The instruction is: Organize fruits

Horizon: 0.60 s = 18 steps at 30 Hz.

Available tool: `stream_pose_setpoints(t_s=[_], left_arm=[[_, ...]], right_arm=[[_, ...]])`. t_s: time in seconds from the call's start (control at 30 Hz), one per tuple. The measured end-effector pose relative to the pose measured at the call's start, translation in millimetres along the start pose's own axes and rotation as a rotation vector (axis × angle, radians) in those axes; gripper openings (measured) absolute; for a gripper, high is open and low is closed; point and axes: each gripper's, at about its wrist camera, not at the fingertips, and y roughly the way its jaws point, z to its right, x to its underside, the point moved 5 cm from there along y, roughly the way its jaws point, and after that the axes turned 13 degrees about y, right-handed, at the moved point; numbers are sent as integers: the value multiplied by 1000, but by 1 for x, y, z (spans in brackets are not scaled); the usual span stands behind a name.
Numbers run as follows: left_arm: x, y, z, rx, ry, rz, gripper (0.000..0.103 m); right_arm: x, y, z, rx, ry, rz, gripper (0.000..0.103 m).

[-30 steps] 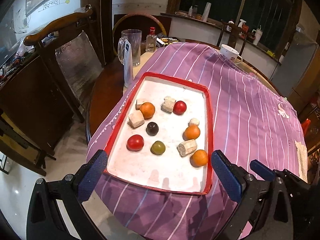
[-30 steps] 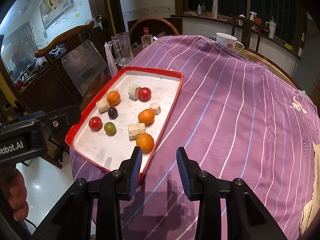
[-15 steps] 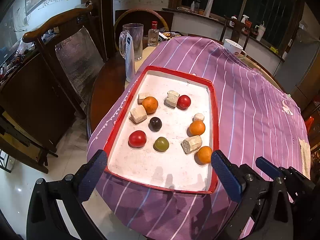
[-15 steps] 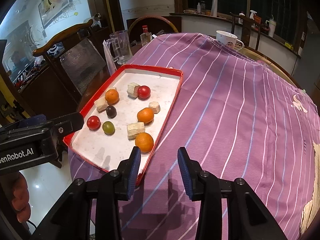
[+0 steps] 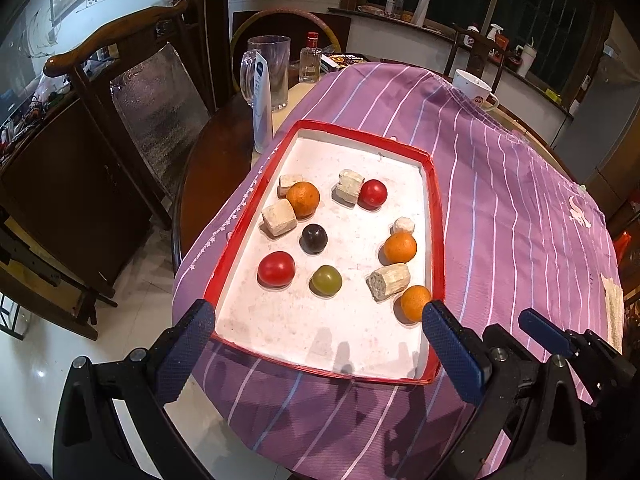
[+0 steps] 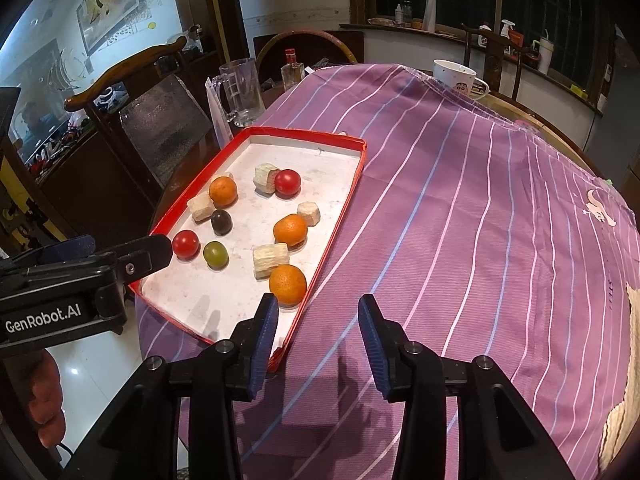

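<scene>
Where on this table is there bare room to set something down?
The striped purple cloth right of the red tray lies bare up to the white mug. Inside the tray, only the near end is free; its middle is crowded with fruit.

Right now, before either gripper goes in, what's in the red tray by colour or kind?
Orange fruits: 3
Red fruits: 2
Dark purple fruit: 1
Green fruit: 1
Pale cut chunks: 5
Total: 12, all in the red tray.
</scene>
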Motion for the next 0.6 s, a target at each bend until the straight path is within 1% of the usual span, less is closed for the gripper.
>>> stream_pose_setpoints(t_s=[0.6], left_arm=[[6, 7, 0, -14, -4, -27, 103]], right_arm=[[2, 3, 0, -11, -13, -15, 49]])
